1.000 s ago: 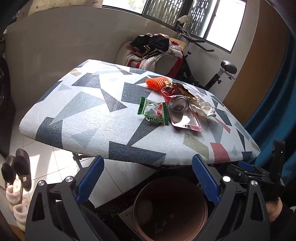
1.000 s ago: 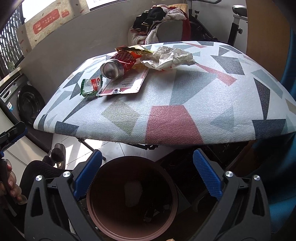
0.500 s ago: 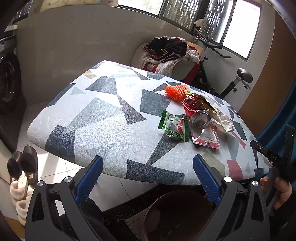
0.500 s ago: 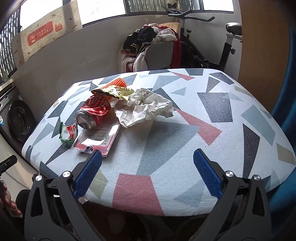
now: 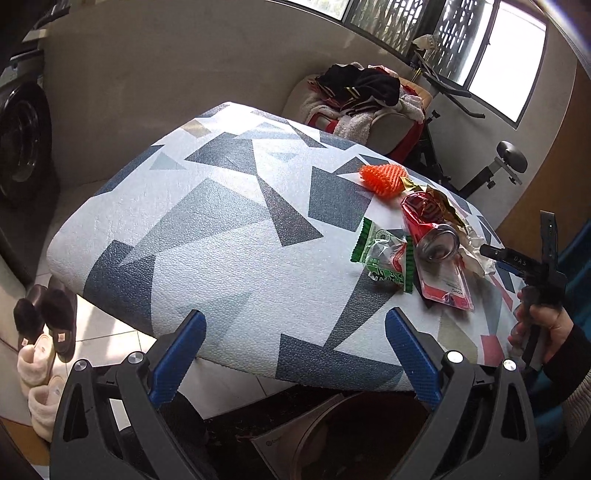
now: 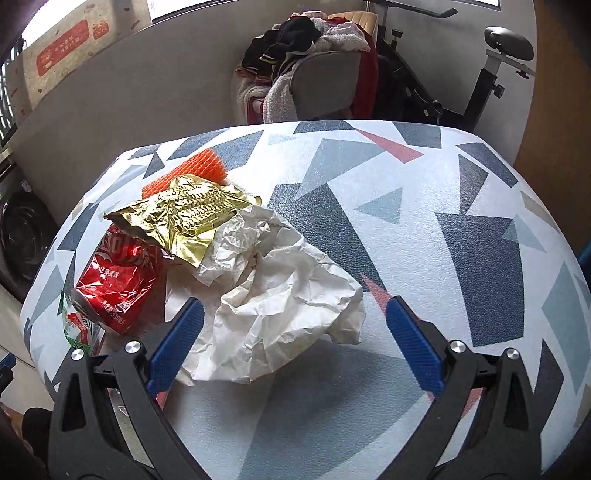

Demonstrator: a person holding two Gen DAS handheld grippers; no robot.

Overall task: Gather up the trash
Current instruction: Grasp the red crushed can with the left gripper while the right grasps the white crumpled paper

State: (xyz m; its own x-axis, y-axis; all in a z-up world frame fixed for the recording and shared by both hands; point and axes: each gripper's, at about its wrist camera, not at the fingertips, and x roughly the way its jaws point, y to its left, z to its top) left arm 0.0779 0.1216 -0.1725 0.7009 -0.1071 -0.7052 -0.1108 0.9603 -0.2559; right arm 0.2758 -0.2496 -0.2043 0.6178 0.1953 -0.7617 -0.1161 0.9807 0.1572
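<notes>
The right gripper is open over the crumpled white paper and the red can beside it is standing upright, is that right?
Not quite. The right wrist view shows the red can lying on its side, crushed. The right gripper is open over the crumpled white paper, as you said.

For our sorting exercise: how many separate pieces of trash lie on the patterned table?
6: orange mesh farthest, gold wrapper, red can, crumpled white paper, green packet, flat red package nearest. More may hide underneath.

Patterned table [image 5: 207, 221] mid-room; behind it a clothes-piled chair [image 5: 369, 107] and exercise bike [image 5: 491, 162] under barred windows [image 5: 424, 22], beige wall [image 5: 166, 74] left, slippers [image 5: 44, 339] on tiled floor [image 5: 103, 332].
</notes>
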